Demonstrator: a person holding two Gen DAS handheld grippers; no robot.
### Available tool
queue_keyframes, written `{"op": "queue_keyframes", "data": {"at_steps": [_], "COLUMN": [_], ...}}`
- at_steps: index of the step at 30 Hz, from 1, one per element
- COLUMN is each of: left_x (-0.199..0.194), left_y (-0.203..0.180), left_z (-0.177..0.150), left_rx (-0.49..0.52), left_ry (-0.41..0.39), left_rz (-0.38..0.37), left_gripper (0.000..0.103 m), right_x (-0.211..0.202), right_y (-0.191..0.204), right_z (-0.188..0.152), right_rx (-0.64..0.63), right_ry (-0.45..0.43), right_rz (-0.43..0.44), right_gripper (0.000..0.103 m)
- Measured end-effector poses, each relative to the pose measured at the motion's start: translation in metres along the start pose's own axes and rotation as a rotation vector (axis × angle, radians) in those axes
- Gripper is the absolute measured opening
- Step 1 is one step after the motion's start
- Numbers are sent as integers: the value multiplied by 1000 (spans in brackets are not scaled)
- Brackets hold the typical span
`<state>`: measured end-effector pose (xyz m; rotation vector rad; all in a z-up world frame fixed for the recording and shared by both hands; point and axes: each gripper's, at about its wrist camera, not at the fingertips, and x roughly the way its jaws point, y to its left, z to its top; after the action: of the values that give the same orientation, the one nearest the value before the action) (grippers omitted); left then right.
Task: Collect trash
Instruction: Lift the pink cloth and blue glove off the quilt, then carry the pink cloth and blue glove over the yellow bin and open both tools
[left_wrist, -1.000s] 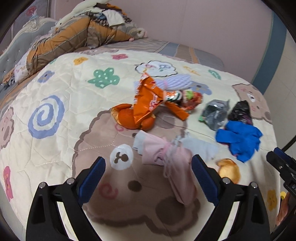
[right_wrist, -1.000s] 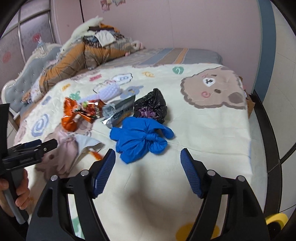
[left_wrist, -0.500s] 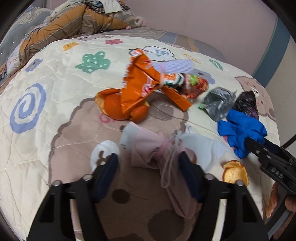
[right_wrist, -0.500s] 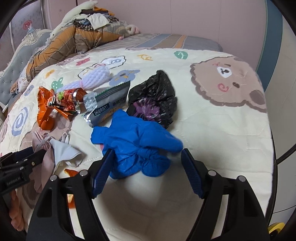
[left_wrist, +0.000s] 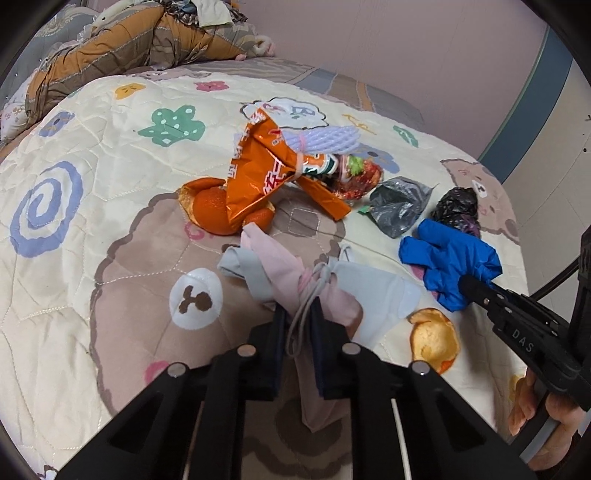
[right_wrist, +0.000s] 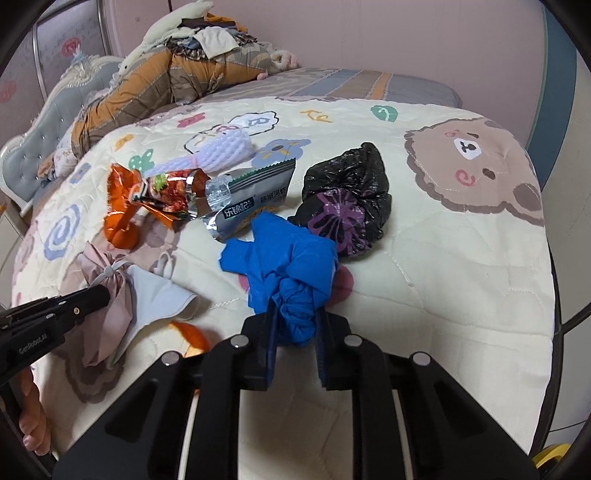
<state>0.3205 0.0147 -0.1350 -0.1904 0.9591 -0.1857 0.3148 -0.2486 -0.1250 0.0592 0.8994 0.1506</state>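
Both grippers, spread wide over the bed a second ago, are now clenching on trash. The left gripper (left_wrist: 298, 317) is pinching the pink face mask (left_wrist: 291, 273) at its bunched waist, where the thin grey ear loops are gathering between the fingers; the right gripper (right_wrist: 295, 325) is squeezing the knotted end of the blue glove (right_wrist: 291, 258). That change is telling me the reach step is over and both pieces are seized at once, so lifting them off the quilt (right_wrist: 461, 295) looks like the next job, though both are lying on it for now. The mask is soft, pleated cloth, folded with a pale grey lining flopping out beside it; the glove is thin, rubbery and crumpled, likely to stretch if pulled quickly. Outward from the grips, the rest is waiting: a scrap of orange peel (left_wrist: 434, 339) just beside the mask, a crinkly orange snack wrapper (left_wrist: 258, 177) draping over more peel, a foil-grey snack packet (right_wrist: 251, 206), a ribbed white foam fruit net (right_wrist: 225, 151), and a glossy black plastic bag (right_wrist: 351, 199) touching the glove.
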Motion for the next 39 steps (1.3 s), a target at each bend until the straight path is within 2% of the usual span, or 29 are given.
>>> {"op": "queue_keyframes", "data": {"at_steps": [17,26,39], "left_x": [-73,-114,-152], "left_y": [7,6,-21], "left_z": [-9,-18,-30], "left_rx": [34,66,123], "left_ry": [-109,-177,-239], "left_rz": [-75,-56,-91], "left_gripper": [10,9,6], "right_x": [-96,-137,-198], "right_y": [1,3,-10], "right_z": [-16,-29,-59], "right_rx": [0,-2,12], "right_ry": [-139,-187,-253], "right_rz": [35,47,22], "right_gripper": [14,14,14]}}
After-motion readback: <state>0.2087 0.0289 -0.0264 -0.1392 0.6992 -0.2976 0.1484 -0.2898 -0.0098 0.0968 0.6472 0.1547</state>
